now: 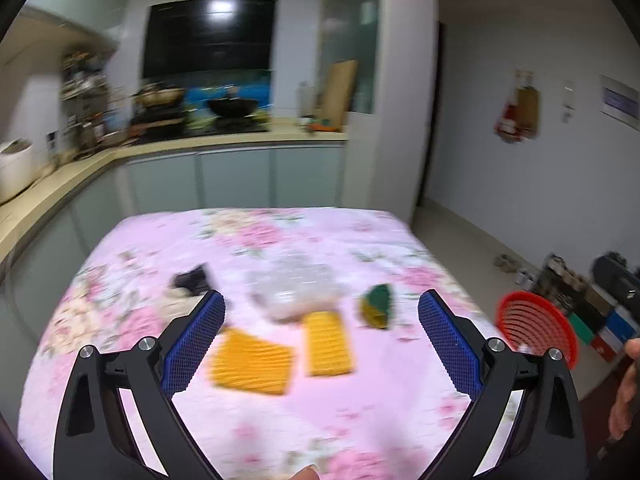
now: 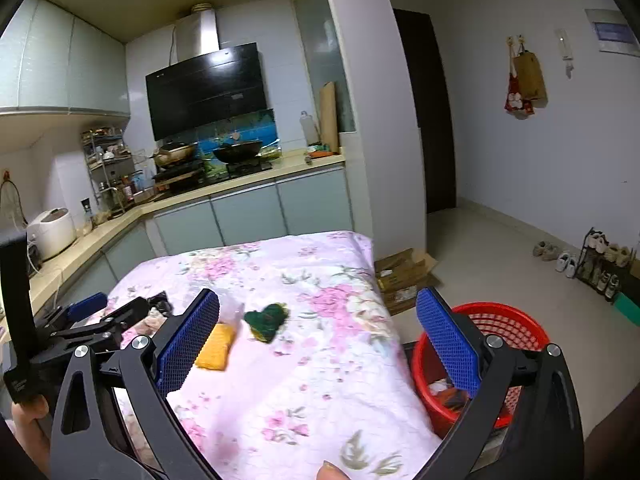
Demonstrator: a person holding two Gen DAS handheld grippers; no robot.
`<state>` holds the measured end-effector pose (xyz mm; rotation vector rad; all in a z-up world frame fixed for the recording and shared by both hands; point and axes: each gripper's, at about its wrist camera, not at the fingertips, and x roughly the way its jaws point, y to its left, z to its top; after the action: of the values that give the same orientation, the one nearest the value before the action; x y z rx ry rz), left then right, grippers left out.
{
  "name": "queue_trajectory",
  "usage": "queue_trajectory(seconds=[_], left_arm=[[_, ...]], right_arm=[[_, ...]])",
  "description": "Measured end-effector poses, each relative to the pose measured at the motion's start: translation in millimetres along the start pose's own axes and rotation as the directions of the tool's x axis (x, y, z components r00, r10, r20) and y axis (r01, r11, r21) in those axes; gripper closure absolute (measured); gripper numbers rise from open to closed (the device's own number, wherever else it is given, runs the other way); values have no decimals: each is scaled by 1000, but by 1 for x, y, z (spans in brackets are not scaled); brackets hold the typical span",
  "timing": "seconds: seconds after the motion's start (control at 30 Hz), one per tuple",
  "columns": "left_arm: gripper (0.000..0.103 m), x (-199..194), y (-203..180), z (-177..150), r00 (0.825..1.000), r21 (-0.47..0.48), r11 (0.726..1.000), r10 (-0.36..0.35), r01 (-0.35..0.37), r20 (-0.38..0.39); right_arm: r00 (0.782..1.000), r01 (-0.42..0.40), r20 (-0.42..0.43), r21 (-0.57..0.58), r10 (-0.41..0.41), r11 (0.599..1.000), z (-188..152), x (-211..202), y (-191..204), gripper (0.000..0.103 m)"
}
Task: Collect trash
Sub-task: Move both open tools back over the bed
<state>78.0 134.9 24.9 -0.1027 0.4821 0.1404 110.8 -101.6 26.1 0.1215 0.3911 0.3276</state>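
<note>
Both your grippers are over the worktop (image 2: 320,360), which is draped in a pink floral cloth. Left gripper (image 1: 320,336): jaws spread wide, nothing between the pads, hovering above the litter. Right gripper (image 2: 316,340): jaws at full spread too, empty, with the right-hand finger hanging over the red basket (image 2: 516,328). That basket sits on the floor just off the worktop's right edge and already has some scraps in the bottom; what they are is too small to tell. Trash on the cloth, from the left wrist view: two yellow ridged pieces, one (image 1: 252,362) lying flat near the left finger, the other (image 1: 328,344) just beside it; a crumpled clear plastic wrapper (image 1: 292,286) behind them, touching or nearly so; a green-and-yellow scrap (image 1: 378,306) off to the right, apart from the rest; a dark crumpled item (image 1: 192,280) on the left, partly behind the finger. Left view is motion-blurred, so finer detail is unreadable. Cardboard boxes (image 2: 404,276) lie on the floor past the worktop's far right corner.
</note>
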Motion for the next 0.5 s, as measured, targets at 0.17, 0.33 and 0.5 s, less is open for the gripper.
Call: queue_trajectory(seconds=[0.17,0.33,0.5], left_arm=[[9,-7,50,-10,994,-78,991,109,-111,-23],[9,-10,96,-18,977,-122,969,208,-213,-56],[9,-5,124,-22,969,-180,954,222,-238,-105]], right_arm=[[999,-32,2,-60,33,998,-1,7,21,7],[996,-77,-47,-67,74,995,-3,16,31,7],[991,-93,-97,-51,88,994,-9,27,32,7]])
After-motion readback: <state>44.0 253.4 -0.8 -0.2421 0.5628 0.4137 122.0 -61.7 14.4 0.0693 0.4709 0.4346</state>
